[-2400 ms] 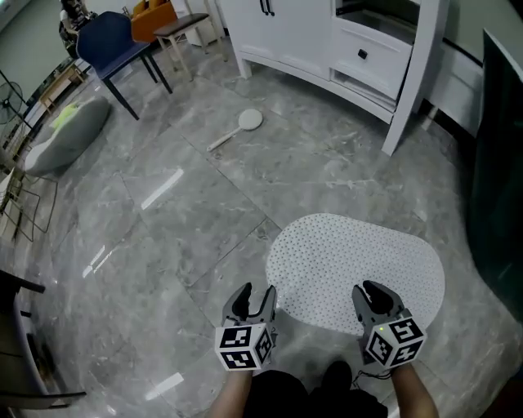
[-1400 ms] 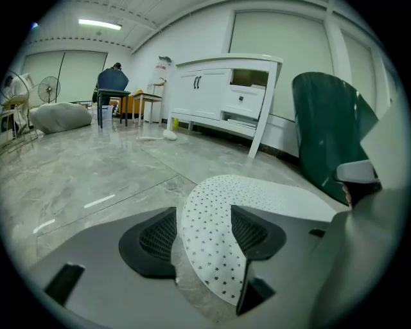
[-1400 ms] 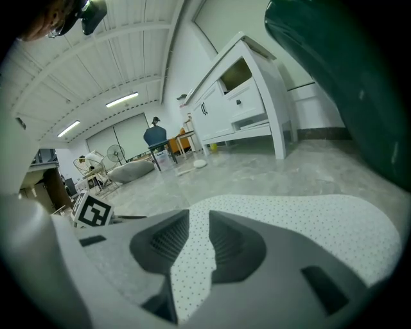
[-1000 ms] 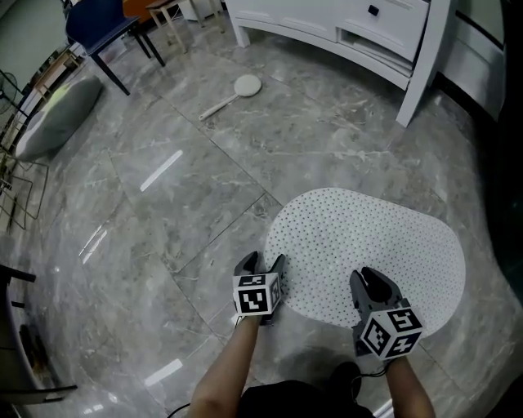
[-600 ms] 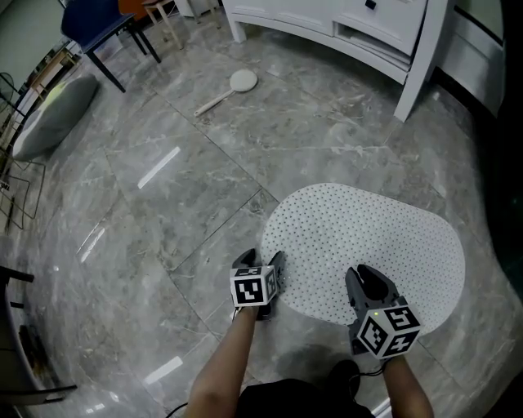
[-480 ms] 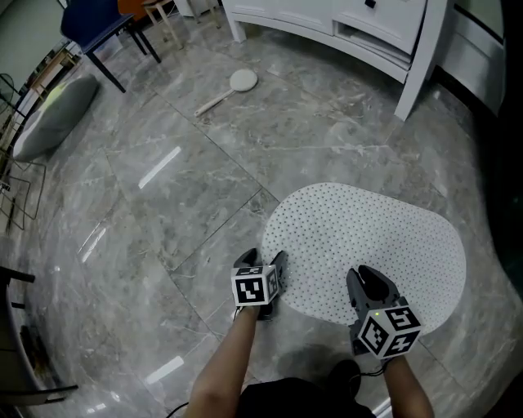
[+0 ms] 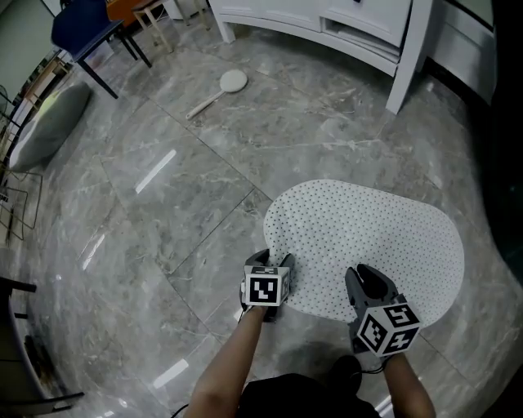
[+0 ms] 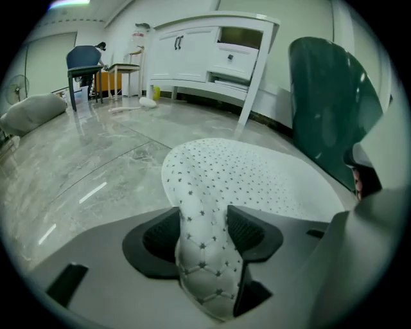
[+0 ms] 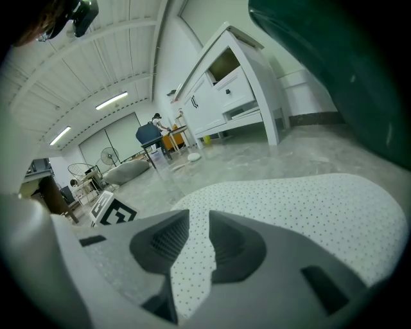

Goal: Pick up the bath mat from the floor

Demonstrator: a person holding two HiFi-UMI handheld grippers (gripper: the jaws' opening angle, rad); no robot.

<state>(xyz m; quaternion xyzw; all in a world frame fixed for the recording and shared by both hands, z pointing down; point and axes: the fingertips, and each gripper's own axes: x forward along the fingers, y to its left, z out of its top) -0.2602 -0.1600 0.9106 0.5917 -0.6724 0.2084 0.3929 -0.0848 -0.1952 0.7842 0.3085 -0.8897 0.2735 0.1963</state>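
The white dotted oval bath mat (image 7: 368, 233) lies on the grey marble floor in front of me. My left gripper (image 7: 274, 264) is at its near left edge, its jaws closing. A raised fold of the mat (image 8: 204, 238) bulges between the pads and touches both. At the near edge, further right, my right gripper (image 7: 369, 282) holds a strip of the mat (image 9: 196, 257) pinched in its narrow gap. The rest of the mat (image 9: 308, 205) lies flat beyond both grippers.
A white cabinet (image 7: 327, 20) stands at the back with its leg (image 7: 399, 65) near the mat. A white round paddle (image 7: 214, 88) lies on the floor. A grey cushion (image 7: 45, 126) and a blue chair (image 7: 82, 24) are far left. A dark green object (image 8: 327, 109) rises at the right.
My left gripper has moved right onto the mat's left edge, and the edge is now bunched up between its jaws. The right gripper has stayed in place on the mat.
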